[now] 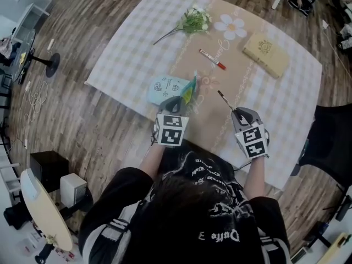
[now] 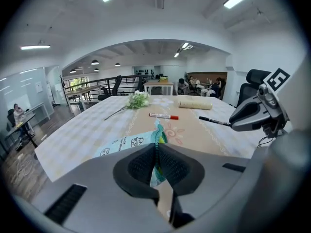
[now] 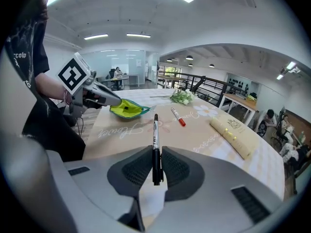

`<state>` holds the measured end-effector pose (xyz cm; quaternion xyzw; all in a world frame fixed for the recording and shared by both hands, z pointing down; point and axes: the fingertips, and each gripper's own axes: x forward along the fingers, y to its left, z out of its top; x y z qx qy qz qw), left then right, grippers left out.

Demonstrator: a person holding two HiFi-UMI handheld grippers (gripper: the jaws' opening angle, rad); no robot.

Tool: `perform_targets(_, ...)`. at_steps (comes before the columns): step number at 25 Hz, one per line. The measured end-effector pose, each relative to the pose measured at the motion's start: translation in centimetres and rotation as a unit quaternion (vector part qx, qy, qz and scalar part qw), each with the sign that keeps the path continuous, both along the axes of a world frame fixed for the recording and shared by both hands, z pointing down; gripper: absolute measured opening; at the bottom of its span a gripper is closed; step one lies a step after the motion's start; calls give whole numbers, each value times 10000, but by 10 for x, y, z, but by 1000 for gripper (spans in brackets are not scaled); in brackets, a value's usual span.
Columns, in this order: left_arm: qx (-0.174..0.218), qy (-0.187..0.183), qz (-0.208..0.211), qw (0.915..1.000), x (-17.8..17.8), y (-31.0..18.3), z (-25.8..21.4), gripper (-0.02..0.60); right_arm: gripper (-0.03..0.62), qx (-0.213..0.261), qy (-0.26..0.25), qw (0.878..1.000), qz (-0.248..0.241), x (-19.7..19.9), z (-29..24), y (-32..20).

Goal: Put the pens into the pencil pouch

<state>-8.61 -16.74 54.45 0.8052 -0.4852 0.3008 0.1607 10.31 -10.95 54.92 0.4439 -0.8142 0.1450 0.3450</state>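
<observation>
pen tip ahead of the right fingers, pouch mouth off to their left

the right gripper (image 3: 156, 160) has its fingers clamped on a black pen (image 3: 155, 139). the pen's long axis runs straight out along the line the fingers point, with the back end between the pads and the tip leading, clear of the surface (image 1: 137, 43). the left gripper (image 2: 156, 152) has its fingers pressed together on the near edge of the pouch (image 3: 127, 109), pinching the zipper rim so that side is lifted a little.

the relation that matters: from the right fingers, the pouch mouth lies ahead and to their left, near but not touching the pen tip. the mouth gapes toward the right fingers, so the pen looks to need a swing leftward and then a push along its own axis, tip first. the right hand is the one placed for that; the left hand is only holding the opening.

the pouch is soft light-blue fabric with small printed drawings, a teal zipper and a bright yellow-green lining that shows in the opening. it sags, so the mouth may close if the left fingers slacken.

a second pen, the red-capped pen (image 1: 212, 59), lies flat on the surface well beyond both sets of fingers, its long axis slanted across their line, a little nearer the right fingers than the left.
</observation>
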Motion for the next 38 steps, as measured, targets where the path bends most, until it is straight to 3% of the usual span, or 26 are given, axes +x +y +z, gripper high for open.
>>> perform_targets(8, 380, 336, -40, 9987, -7, -3, -35, 32, 67, 321, 298, 9974, -580, -31, -25, -10)
perform_targets(13, 353, 513, 41, 9981, 0, 6, -40, 32, 67, 357, 751, 9910, -1047, -45, -37, -9)
perform_targets(21, 613, 448, 246, 9968, 4, 7, -56, 32, 67, 492, 819, 9810, -1686, -85, -45, -16)
perform_targets(31, 508, 410, 453, 9968, 12, 19, -51, 32, 67, 433, 1111, 9704, -2099, -101, -43, -17)
perform_targets(38, 436, 469, 679, 9956, 22, 28, -47, 32, 67, 318, 1113, 9697, -2151, -107, -32, -16)
